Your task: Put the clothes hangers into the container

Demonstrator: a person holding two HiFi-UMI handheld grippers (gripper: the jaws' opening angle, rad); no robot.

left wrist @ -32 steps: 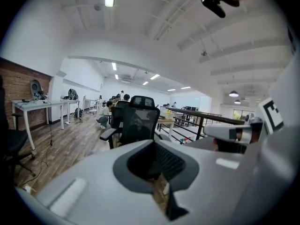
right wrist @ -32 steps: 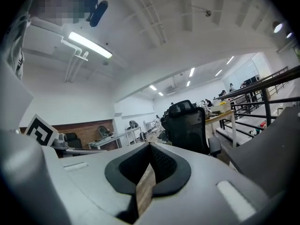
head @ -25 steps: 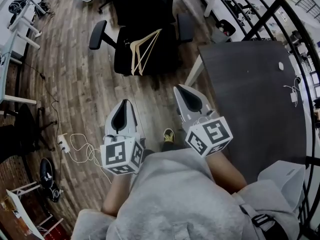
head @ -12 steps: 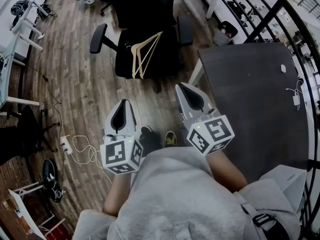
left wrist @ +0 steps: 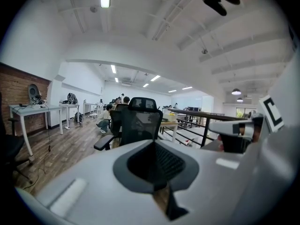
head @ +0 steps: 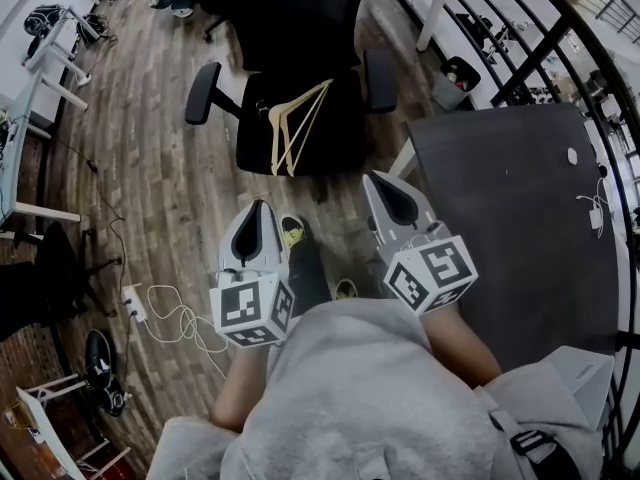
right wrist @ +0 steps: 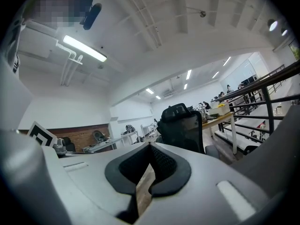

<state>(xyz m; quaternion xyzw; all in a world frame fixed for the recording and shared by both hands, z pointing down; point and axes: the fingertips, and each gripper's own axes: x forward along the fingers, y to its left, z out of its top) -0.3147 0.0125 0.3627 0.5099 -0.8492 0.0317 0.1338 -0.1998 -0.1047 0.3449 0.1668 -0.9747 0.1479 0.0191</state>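
A wide wooden floor [head: 140, 168] fills the head view, seen from steeply above. A dark table [head: 520, 218] takes up the right side. At the far middle stands a black office chair [head: 335, 143], its seat facing the person. A person's grey top [head: 360, 398] fills the near edge.

The left gripper [head: 260, 208] and the right gripper [head: 380, 180] are held out side by side above the floor, both pointing toward the chair and well short of it. Each has its jaws pressed together with nothing pinched between them; each gripper's own view shows only the chair back beyond the closed tips.

The clothes hangers [head: 295, 123], pale wood and lying bunched together, rest on the chair seat, untouched. A white cable [head: 170, 313] loops on the floor at the near left.

No container can be picked out for certain; a pale shape at the near right corner is too cut off to tell.

Judging from this, the step in hand is the approach to the hangers. The next move calls for closing the gap to the seat, spreading one gripper's jaws, and pinching a hanger's thin bar cleanly without dragging the others along.
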